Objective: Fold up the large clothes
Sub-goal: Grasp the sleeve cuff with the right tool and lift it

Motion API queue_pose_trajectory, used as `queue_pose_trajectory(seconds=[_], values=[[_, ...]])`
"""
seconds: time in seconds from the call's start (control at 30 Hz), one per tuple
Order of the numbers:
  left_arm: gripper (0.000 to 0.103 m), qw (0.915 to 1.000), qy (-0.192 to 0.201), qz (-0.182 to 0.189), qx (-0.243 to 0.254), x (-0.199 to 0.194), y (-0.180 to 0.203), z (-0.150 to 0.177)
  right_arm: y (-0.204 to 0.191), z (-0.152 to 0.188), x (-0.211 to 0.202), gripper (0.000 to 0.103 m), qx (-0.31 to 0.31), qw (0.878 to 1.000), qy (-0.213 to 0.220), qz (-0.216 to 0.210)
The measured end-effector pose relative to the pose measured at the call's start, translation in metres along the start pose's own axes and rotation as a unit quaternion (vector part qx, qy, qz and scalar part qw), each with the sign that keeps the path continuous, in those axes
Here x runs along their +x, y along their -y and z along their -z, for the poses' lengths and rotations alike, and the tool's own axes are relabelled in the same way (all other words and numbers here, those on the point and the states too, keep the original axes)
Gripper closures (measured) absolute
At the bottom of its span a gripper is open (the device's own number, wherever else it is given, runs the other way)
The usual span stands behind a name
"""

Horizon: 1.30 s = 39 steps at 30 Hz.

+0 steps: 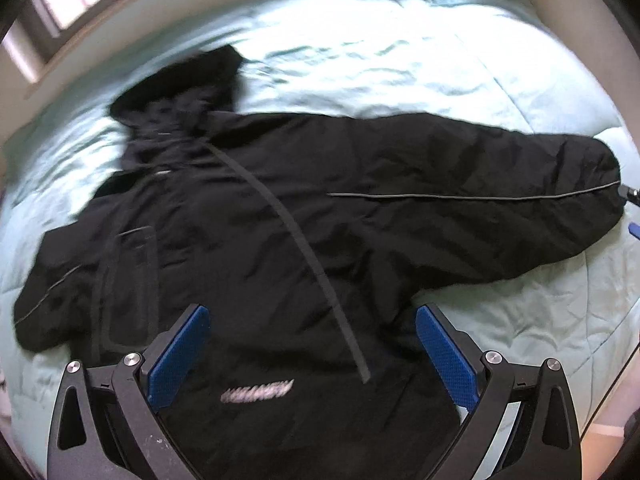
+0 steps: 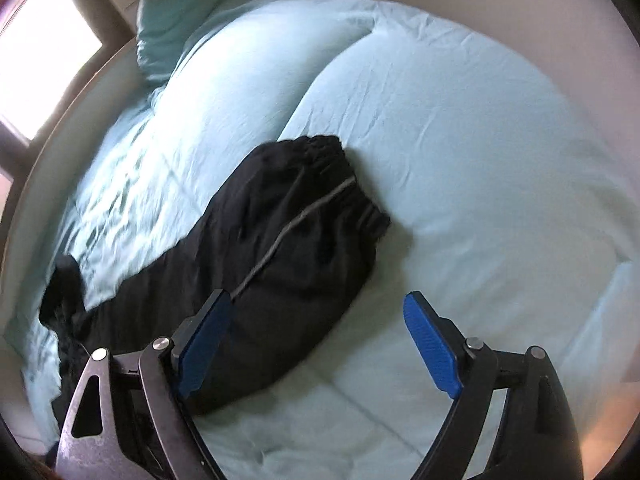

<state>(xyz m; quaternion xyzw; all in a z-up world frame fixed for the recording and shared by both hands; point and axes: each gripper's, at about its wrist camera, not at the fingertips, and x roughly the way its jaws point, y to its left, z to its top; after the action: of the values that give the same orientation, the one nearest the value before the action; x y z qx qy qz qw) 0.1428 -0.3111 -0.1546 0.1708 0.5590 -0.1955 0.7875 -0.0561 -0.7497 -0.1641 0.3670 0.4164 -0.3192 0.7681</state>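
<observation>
A black hooded jacket (image 1: pixel 280 216) lies spread face up on a pale green bed, hood (image 1: pixel 180 88) toward the far left, one sleeve (image 1: pixel 500 200) stretched out to the right. My left gripper (image 1: pixel 312 316) hangs open above the jacket's lower body, blue pads wide apart, nothing between them. In the right wrist view the stretched sleeve (image 2: pixel 288 240) with its grey piping and gathered cuff (image 2: pixel 360 184) lies below my right gripper (image 2: pixel 318 304). That gripper is open; its left pad (image 2: pixel 204 344) is over the sleeve and its right pad (image 2: pixel 430 344) over bare bedding.
The bed's pale green duvet (image 1: pixel 360 48) is rumpled around the jacket. A darker green pillow (image 2: pixel 176 20) lies at the far end by the wall. A bright window (image 2: pixel 40 52) is at the left. The bed edge (image 1: pixel 624 360) runs near the right.
</observation>
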Motion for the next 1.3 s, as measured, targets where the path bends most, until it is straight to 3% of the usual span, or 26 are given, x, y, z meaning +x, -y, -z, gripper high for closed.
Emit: queue_pose_trajectory(seconds=[0.07,0.17,0.2,0.23,0.27,0.33,0.47,0.53,0.67,0.8,0.97,1.13,1.3], values=[[0.000,0.9998,-0.013,0.013,0.010,0.027,0.012,-0.015,0.002,-0.007,0.021,0.015,0.014,1.000,-0.013,-0.013],[0.001,0.9986,-0.021,0.042,0.025,0.062,0.028,-0.035,0.006,-0.012,0.052,0.032,0.047,0.997,-0.032,-0.045],[0.003,0.9977,-0.023,0.056,0.032,0.074,0.034,-0.042,0.003,-0.013,0.055,0.042,0.045,0.998,-0.024,-0.044],[0.008,0.9971,-0.025,0.061,0.037,0.082,0.038,-0.047,-0.002,-0.013,0.052,0.066,0.036,0.998,-0.018,-0.052],[0.012,0.9965,-0.029,0.066,0.043,0.090,0.043,-0.052,-0.012,-0.012,0.044,0.078,0.018,0.998,-0.006,-0.067],[0.024,0.9940,-0.042,0.088,0.050,0.105,0.050,-0.060,-0.033,-0.008,0.019,0.087,-0.013,0.997,0.023,-0.072],[0.025,0.9903,-0.045,0.121,0.051,0.125,0.060,-0.065,-0.051,-0.010,-0.037,0.088,-0.052,0.991,0.107,-0.062],[0.025,0.9898,-0.054,0.123,0.047,0.141,0.064,-0.066,-0.043,-0.017,-0.023,0.089,-0.037,0.994,0.089,-0.060],[0.025,0.9905,-0.072,0.092,0.073,0.163,0.075,-0.063,-0.028,-0.007,0.059,0.089,-0.021,0.999,0.005,0.047],[0.025,0.9883,-0.053,0.112,0.089,0.133,0.067,-0.053,-0.037,-0.008,0.055,0.089,-0.014,0.998,0.007,0.057],[0.025,0.9889,-0.022,0.136,0.056,0.082,0.013,-0.029,-0.115,0.009,-0.005,0.089,-0.106,0.992,0.061,0.021],[0.025,0.9943,0.019,0.105,0.007,0.037,-0.072,-0.002,-0.214,0.047,-0.024,0.089,-0.186,0.980,0.061,-0.032],[0.025,0.9957,0.045,0.056,-0.057,0.006,-0.168,0.028,-0.322,0.113,-0.029,0.089,-0.280,0.957,0.045,-0.056]])
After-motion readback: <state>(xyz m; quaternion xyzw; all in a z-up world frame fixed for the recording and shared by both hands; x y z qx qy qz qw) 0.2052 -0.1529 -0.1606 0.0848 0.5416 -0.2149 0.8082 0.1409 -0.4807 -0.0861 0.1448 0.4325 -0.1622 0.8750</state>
